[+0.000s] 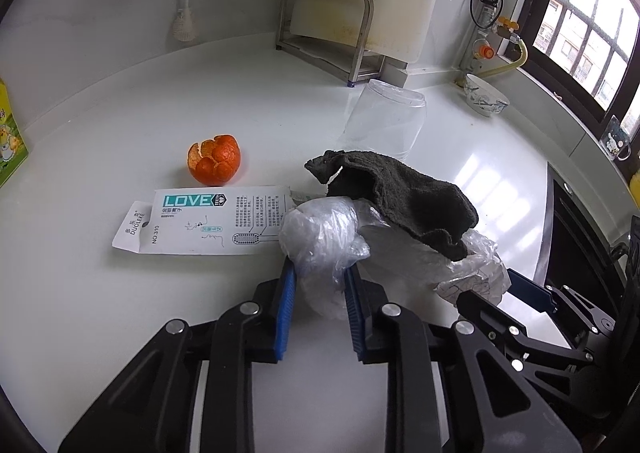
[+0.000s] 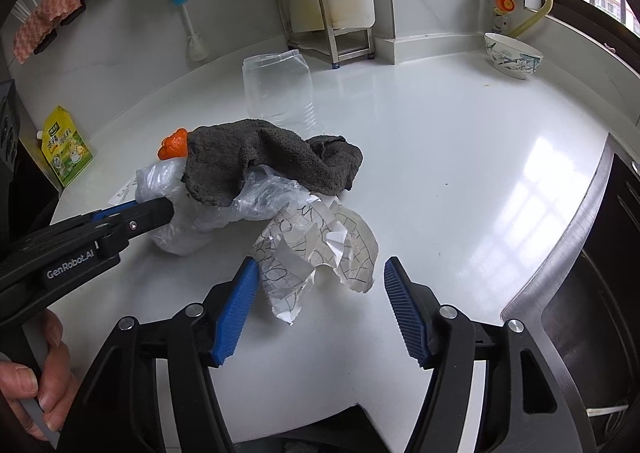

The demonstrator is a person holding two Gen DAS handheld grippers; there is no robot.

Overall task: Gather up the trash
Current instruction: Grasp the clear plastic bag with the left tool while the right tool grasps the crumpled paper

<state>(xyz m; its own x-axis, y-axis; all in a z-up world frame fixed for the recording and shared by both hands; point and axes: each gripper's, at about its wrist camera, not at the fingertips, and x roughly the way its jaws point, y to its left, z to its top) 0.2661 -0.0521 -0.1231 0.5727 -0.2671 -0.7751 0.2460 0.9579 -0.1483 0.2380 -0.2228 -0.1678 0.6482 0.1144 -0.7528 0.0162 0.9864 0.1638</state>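
Note:
My left gripper (image 1: pixel 320 273) is shut on a crumpled clear plastic bag (image 1: pixel 320 237), also in the right wrist view (image 2: pixel 180 209). A dark grey cloth (image 1: pixel 404 197) lies over the bag (image 2: pixel 272 161). A torn scribbled paper wrapper (image 2: pixel 316 249) lies beside it, between the blue fingers of my open right gripper (image 2: pixel 320 277). The wrapper shows in the left wrist view (image 1: pixel 476 281) with the right gripper (image 1: pixel 504 289) at it. Orange peel (image 1: pixel 215 159) and a flat white "LOVE" toothbrush package (image 1: pixel 208 219) lie on the white counter (image 1: pixel 120 313).
A clear plastic jar (image 2: pixel 280 89) stands upside down behind the cloth. A patterned bowl (image 2: pixel 514 55), a steel rack (image 2: pixel 320 13) and a yellow-green pouch (image 2: pixel 66 147) stand along the counter's back. A sink (image 2: pixel 592 313) lies at the right.

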